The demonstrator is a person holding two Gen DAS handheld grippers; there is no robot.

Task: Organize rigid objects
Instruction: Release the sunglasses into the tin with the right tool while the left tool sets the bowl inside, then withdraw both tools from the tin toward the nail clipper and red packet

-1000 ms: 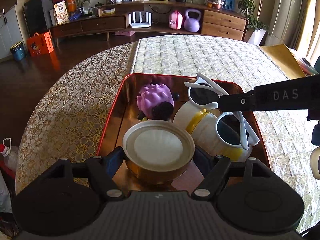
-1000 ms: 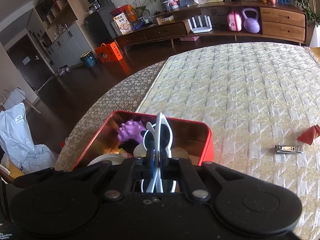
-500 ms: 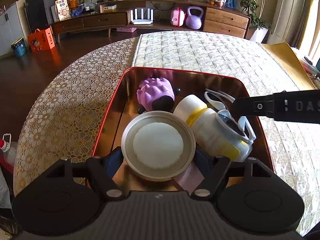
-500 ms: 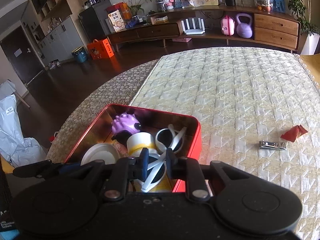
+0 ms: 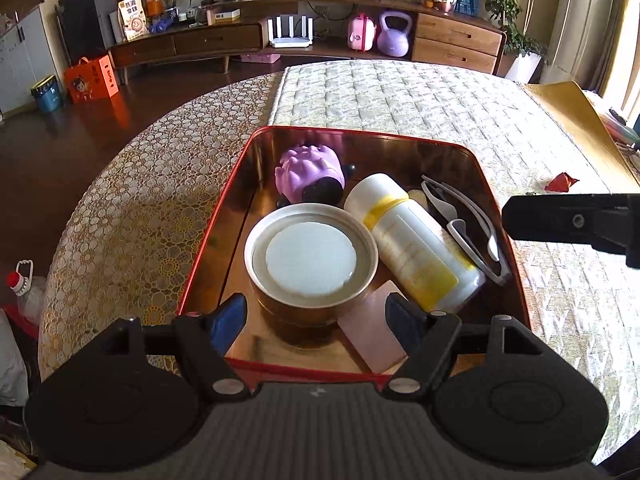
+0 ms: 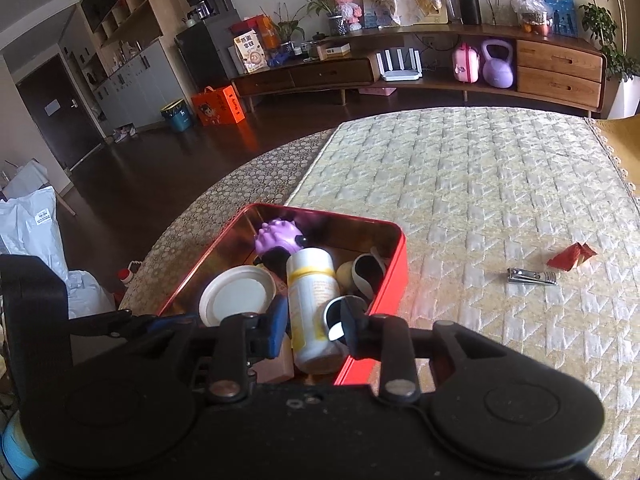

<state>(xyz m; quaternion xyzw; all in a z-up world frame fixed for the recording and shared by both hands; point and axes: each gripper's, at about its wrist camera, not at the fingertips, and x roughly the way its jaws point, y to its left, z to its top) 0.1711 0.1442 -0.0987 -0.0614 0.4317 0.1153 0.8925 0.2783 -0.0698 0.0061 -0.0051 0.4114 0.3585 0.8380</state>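
While the red tin (image 5: pixel 216 236) sits on the quilted, zigzag-stitched cloth (image 5: pixel 400 96), its mirror-bright coppery inside is crowded with hard things. A round jar (image 5: pixel 311 268) with a flat white lid and a gold wall stands at the near middle. The left gripper (image 5: pixel 318 316) straddles it with blue-padded jaws set wide, one pad on each side of the jar; whether the pads press on the wall I cannot tell. Beside the jar a smooth white bottle (image 5: pixel 412 244) with a yellow band lies on its side, its cap toward the far wall. Behind both sits a knobbly purple toy (image 5: pixel 308 172) with a dark front. A flat pink slab (image 5: pixel 376 328) lies under the bottle's base at the near wall.

The white sunglasses (image 5: pixel 468 224) lie in the tin along its right wall, wedged between wall and bottle, their thin arms reaching to the far corner. The right gripper (image 6: pixel 316 326) hovers over the tin's near right corner, released: its jaws have just been opening, and they grip nothing, though a lens and the bottle's base show in the gap below them.

Out on the cloth, well apart from the tin, lie steel nail clippers (image 6: pixel 532 277) and, just beyond them, a crumpled red wrapper (image 6: pixel 572 256). The cloth's left border is a lace of small gold rings (image 5: pixel 120 216).
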